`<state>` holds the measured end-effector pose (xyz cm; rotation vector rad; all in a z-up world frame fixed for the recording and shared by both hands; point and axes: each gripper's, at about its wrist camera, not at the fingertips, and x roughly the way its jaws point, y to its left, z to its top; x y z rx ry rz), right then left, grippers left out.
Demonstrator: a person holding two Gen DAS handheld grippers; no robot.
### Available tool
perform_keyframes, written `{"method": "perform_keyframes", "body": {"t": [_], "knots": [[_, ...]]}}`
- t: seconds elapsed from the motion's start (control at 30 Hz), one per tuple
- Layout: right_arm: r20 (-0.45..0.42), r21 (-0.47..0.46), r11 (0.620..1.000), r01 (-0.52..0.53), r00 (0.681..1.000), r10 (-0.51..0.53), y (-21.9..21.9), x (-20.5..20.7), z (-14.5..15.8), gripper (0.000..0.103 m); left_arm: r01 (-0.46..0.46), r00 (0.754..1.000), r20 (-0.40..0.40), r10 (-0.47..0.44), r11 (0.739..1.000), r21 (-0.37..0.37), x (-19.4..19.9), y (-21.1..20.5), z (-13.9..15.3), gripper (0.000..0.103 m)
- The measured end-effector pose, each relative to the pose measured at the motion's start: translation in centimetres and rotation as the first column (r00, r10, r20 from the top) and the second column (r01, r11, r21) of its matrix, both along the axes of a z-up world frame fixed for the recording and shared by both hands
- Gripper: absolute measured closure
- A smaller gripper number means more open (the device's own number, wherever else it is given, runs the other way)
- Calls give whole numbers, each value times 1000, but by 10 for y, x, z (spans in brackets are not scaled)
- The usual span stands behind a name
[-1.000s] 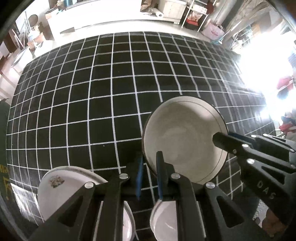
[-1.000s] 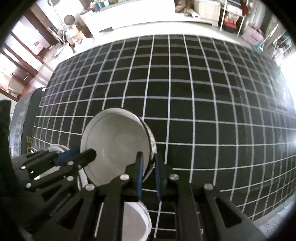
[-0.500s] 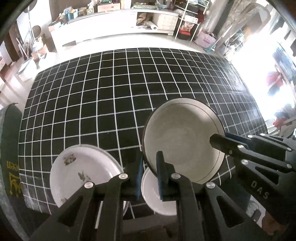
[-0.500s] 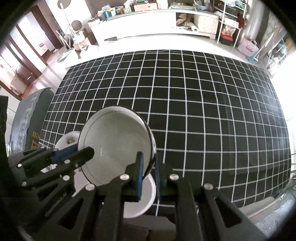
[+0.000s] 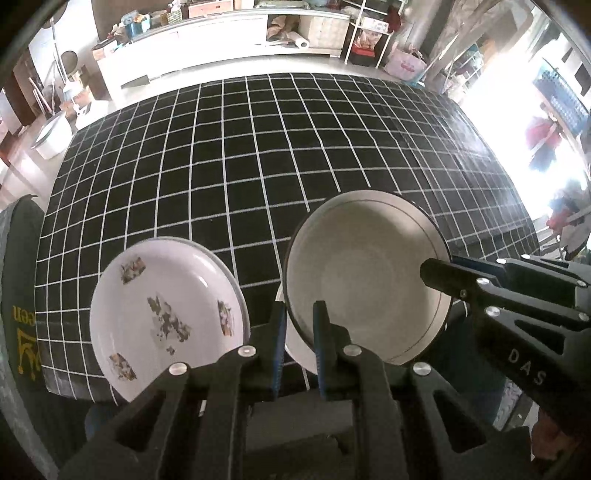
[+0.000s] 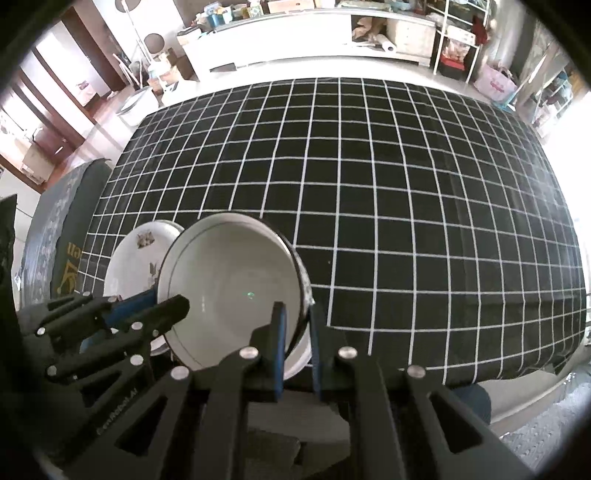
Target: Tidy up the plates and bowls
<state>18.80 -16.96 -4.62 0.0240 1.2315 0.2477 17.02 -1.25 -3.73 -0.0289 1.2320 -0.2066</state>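
A large white bowl with a dark rim (image 5: 369, 273) is held in the air by both grippers. My left gripper (image 5: 299, 328) is shut on its near-left rim. My right gripper (image 6: 297, 325) is shut on its right rim; it shows in the left wrist view (image 5: 443, 273) too. The bowl also shows in the right wrist view (image 6: 232, 291). A white plate with flower prints (image 5: 166, 314) lies on the table's near-left edge, below and left of the bowl. A smaller white dish (image 5: 295, 350) lies under the bowl, mostly hidden.
The table wears a black cloth with a white grid (image 6: 369, 184). A dark green chair back (image 5: 18, 314) stands at the left. White cabinets and shelves (image 6: 332, 33) line the far wall. Bright glare fills the right side.
Both grippers have risen and drawn back toward the near edge with the bowl held between them. The flowered plate and the small dish below have come into fuller view.
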Motion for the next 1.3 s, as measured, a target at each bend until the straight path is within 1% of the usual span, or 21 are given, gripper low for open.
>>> {"method": "perform_keyframes", "body": {"t": [0.33,0.47,1.0,1.17,1.3], "knots": [[-47,-11,1000,1,999,-2,2,-6,-25,88,10,999,-43,-9,1000,8,-13,-2,-28,91],[-61,-6,1000,3,998,-3,3,-5,-32,88,6,999,-51,-5,1000,12,-15,-3,-32,91],[-97,-22,1000,-10,995,8,6,-2,-46,87,3,998,-68,-2,1000,19,-13,-8,-57,91],[-100,-19,1000,-10,995,8,5,-1,-47,87,8,998,-62,-6,1000,27,-12,-11,-58,91],[-97,-22,1000,-11,995,9,6,-1,-47,87,1,998,-63,-1,1000,7,-11,-9,-58,91]]}}
